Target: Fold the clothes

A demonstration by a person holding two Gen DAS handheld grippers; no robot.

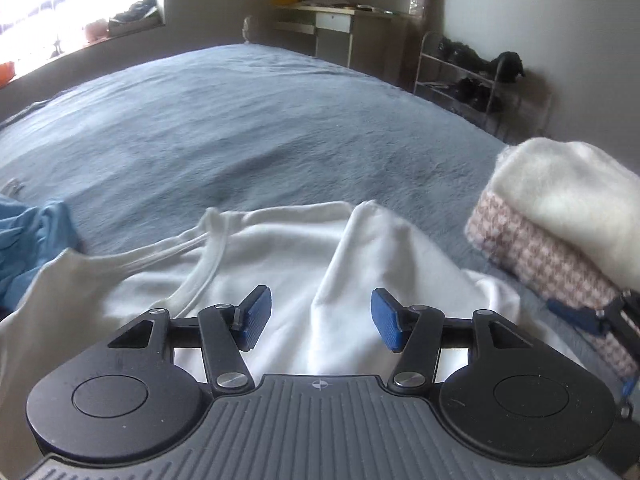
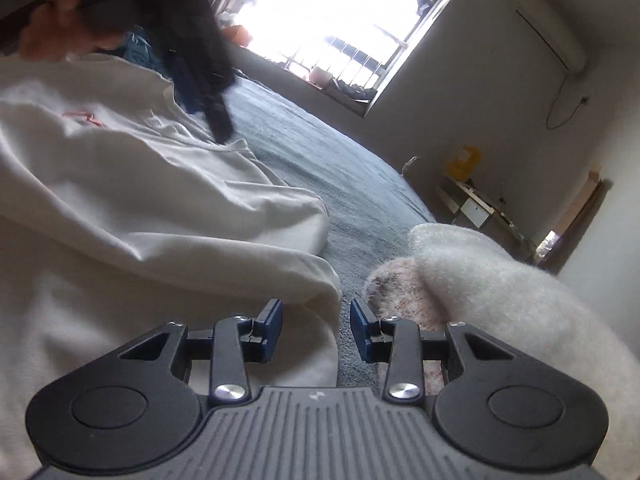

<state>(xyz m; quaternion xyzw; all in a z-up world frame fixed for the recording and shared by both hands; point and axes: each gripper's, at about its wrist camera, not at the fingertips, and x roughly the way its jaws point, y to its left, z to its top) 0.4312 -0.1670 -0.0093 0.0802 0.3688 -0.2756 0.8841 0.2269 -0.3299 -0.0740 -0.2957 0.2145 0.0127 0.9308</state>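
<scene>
A white sweatshirt (image 1: 288,256) lies rumpled on the grey-blue bedspread (image 1: 240,120), with one sleeve folded over its middle. My left gripper (image 1: 321,318) hovers open just above it, a ridge of white cloth below the gap and nothing pinched. My right gripper (image 2: 316,330) stands open at the sweatshirt's (image 2: 140,208) right edge, beside a folded stack: a fluffy white piece (image 2: 480,280) on a pink checked one (image 2: 396,284). The same stack (image 1: 552,220) shows at the right in the left wrist view. The left gripper appears blurred and dark (image 2: 200,60) at the sweatshirt's far side, under a hand (image 2: 52,20).
A crumpled blue garment (image 1: 28,240) lies at the bed's left. Beyond the bed stand a desk (image 1: 332,24) and a shoe rack (image 1: 460,76) against the walls. A bright window with a cluttered sill (image 2: 344,40) faces the bed.
</scene>
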